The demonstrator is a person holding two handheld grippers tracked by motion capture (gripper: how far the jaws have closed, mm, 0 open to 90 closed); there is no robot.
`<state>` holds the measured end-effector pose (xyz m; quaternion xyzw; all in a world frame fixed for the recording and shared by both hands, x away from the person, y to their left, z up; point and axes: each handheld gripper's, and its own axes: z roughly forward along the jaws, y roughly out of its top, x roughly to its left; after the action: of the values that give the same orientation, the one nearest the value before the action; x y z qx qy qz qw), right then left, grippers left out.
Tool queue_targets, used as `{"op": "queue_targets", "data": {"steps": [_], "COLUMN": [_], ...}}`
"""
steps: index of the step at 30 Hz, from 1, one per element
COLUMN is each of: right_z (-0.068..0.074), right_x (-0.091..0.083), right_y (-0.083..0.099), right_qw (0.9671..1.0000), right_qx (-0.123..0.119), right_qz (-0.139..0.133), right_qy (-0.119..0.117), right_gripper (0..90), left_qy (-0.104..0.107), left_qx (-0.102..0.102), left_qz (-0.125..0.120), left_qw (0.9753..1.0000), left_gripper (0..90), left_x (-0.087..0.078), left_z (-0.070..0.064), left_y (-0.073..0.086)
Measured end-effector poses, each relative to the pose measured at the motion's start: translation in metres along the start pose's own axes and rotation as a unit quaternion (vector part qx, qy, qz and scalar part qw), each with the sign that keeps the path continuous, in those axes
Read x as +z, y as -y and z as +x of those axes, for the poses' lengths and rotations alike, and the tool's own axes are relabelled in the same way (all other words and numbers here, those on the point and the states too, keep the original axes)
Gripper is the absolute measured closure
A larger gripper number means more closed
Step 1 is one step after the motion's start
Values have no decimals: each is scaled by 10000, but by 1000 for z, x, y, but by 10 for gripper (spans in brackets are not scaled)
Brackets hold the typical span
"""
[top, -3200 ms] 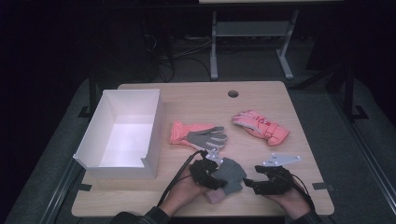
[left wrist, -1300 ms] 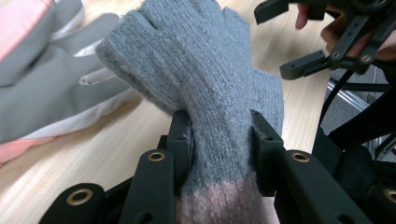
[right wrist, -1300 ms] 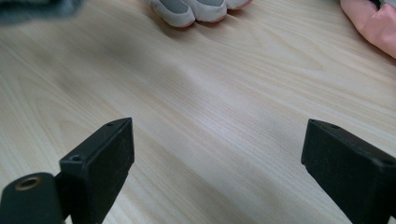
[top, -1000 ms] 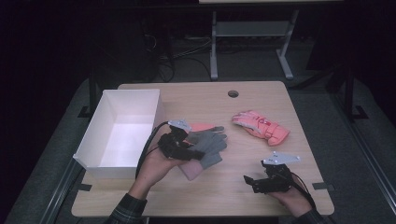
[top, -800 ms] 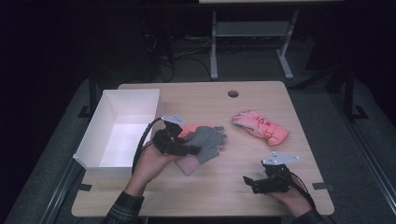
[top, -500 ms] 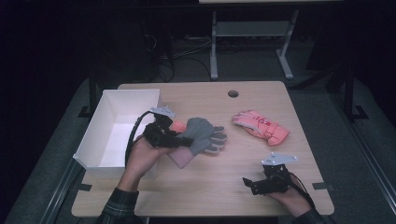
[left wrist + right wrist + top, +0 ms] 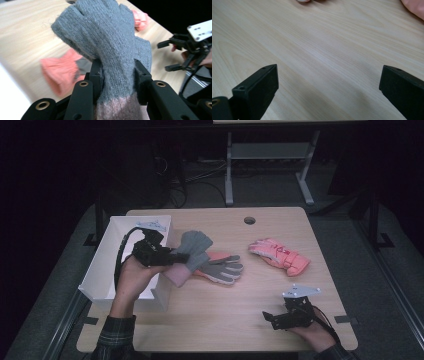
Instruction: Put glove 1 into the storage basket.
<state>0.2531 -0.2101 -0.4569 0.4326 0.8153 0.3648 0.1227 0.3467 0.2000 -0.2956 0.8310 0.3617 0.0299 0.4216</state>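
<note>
Beside the white box (image 7: 102, 265), left gripper (image 7: 117, 75) clamping grey knit glove (image 7: 105, 42)

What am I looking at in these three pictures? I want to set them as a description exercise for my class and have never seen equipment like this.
There is no robot here: a person holds a hand-held two-jaw tool in each hand. The high view looks down on a light wooden table. The other two pictures come from cameras riding on each tool, looking along its black jaws.

The left gripper is shut on a grey knitted glove with a pink cuff, lifted beside a white open box. The right gripper is open, holding nothing, low over the table's near edge.

On the table lie a coral glove with a grey palm and a pink padded glove.
</note>
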Motion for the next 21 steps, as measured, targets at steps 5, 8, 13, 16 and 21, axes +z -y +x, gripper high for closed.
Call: {"op": "queue_targets", "data": {"steps": [5, 8, 13, 16, 21], "right_z": [-4, -4, -2, -2, -2], "right_x": [0, 1, 2, 2, 4], "right_y": [-1, -2, -2, -2, -3], "right_qw": [10000, 10000, 10000, 10000, 9999], "right_qx": [26, -22, -75, -72, -105], "right_qz": [-35, -34, -26, -37, -13], "right_qy": [-7, -36, -39, -36, -30], "right_gripper": [20, 21, 20, 20, 21], "left_qy": [-153, -286, -516, -614, -821], "left_qx": [-92, -187, -238, -311, -421], "left_qz": [-92, -197, -310, -362, -374], "left_qw": [9998, 9992, 9979, 9970, 9950], "left_gripper": [669, 670, 670, 670, 670], "left_x": [-14, -23, -35, -42, -51], "left_z": [9, 18, 30, 36, 48], "left_y": [-2, -1, 2, 5, 10]}}
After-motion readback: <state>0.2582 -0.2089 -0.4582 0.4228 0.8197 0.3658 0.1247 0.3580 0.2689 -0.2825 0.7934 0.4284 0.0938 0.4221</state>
